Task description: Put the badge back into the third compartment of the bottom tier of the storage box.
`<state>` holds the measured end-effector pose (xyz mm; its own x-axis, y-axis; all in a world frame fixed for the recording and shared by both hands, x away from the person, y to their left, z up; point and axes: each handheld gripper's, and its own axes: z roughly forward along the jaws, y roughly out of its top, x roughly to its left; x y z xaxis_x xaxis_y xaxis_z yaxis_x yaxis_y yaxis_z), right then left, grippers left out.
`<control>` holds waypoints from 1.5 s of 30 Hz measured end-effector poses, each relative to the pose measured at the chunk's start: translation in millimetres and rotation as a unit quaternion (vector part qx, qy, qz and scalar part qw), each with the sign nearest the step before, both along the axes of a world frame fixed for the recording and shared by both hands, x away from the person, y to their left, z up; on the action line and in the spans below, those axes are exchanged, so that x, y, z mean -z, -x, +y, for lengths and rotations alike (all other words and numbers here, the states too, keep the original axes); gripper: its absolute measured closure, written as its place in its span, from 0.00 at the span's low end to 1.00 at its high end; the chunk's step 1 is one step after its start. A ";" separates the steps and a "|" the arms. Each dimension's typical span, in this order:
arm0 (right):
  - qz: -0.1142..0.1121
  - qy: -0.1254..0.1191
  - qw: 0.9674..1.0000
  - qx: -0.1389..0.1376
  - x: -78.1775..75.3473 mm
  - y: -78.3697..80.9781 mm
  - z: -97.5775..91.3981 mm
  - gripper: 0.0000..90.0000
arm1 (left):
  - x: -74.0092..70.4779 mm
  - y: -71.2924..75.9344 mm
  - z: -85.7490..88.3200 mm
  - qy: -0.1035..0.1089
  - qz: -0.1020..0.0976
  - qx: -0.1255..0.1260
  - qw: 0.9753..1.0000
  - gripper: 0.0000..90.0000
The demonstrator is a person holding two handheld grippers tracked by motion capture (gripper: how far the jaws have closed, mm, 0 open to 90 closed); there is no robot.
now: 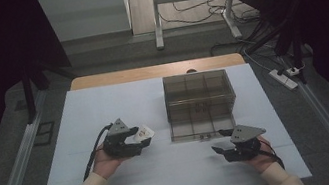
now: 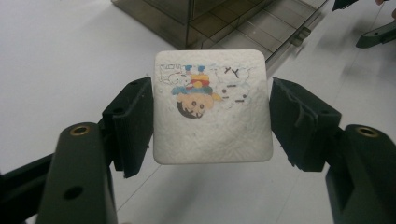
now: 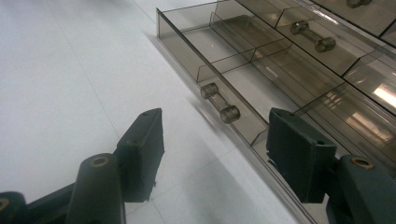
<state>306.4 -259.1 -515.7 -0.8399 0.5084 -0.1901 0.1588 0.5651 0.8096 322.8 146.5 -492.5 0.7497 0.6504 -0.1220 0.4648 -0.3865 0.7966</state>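
1. A white square tissue pack (image 2: 212,107) with a cartoon print is clamped between the jaws of the left gripper (image 2: 211,122); both pads are pressed against its side edges.
2. In the high view the pack (image 1: 144,133) is seen at the tip of the left gripper (image 1: 136,139), held clear above the white table (image 1: 105,112).
3. The jaws of the right gripper (image 3: 215,156) are spread apart, with nothing between them.
4. Just ahead of the right gripper (image 1: 223,149), the pulled-out lower drawer (image 3: 233,79) of a smoky clear drawer box (image 1: 198,94) is seen; its small bar handle (image 3: 220,103) lies nearest the jaws.
5. The same box (image 2: 219,18) is seen beyond the left gripper, behind the clamped pack.
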 end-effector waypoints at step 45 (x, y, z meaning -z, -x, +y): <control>0.000 0.007 1.000 -0.007 0.8 1.6 4.3 0.40 | -11.4 -24.9 -63.1 -0.007 -0.016 0.064 0.998 0.37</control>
<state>304.8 -254.8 -516.5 -0.8468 0.4937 -0.1978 0.1504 0.5790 0.8013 347.7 83.4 -481.1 0.8298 0.5512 -0.0873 0.3850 -0.4522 0.8045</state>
